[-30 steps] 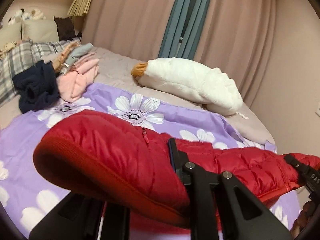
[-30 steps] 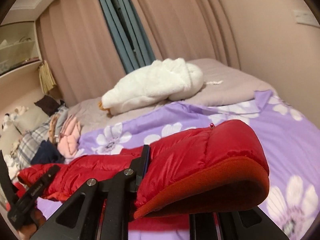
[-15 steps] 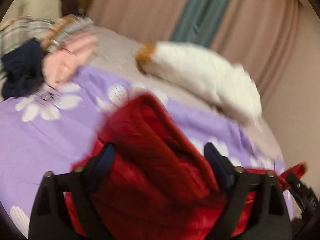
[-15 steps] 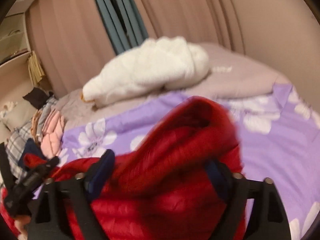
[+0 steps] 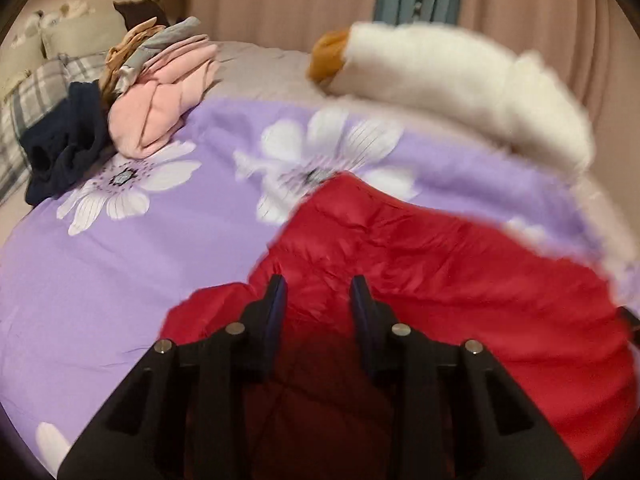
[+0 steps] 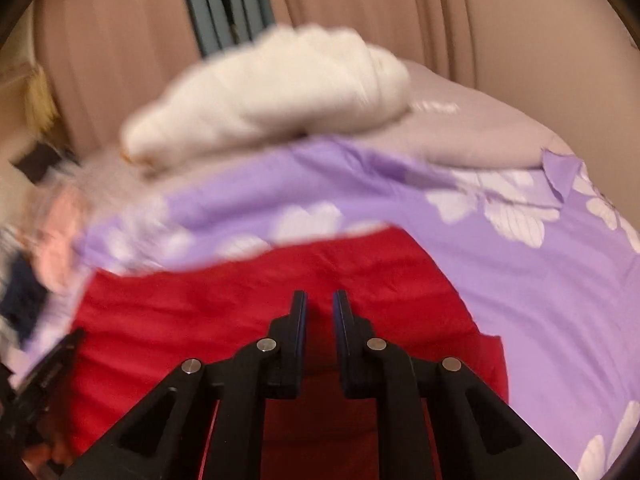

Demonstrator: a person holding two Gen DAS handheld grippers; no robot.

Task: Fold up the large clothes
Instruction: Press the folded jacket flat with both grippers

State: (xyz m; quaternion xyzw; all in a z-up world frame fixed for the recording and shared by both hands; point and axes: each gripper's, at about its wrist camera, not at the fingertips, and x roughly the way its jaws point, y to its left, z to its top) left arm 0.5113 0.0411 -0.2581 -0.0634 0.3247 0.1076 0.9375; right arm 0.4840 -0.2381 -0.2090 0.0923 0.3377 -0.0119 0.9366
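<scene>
At the near edge of the bed, the left gripper (image 5: 318, 284) pointed down over the red jacket (image 5: 440, 280). Its jaws had just been closing. The fingers stood a moderate gap apart with red fabric showing between them; I could not tell whether the pads pressed it.

The right gripper (image 6: 320, 300) was also angled down onto the jacket. Its jaws had just been closing too, and stood only a narrow gap apart. A ridge of jacket fabric sat pinched between the tips.

The jacket lay bunched on the purple sheet (image 5: 160, 264), spanning the space between both grippers. Its far edge humped up over a printed flower.

Open sheet lay to the left of the jacket in the left view and to the right of it in the right view. Both stretches were flat.

Further back on the left, a clothes pile (image 5: 160, 112) rested at the sheet's far edge, with pink pieces on top. A navy garment (image 5: 68, 144) lay just beside it, against a plaid pillow (image 5: 32, 96).

A white plush (image 5: 460, 80) lay across the grey blanket (image 5: 260, 68), beyond the sheet's far edge and well apart from the jacket.

Curtains (image 5: 280, 0) closed off the back. The right view was heavily blurred.
</scene>
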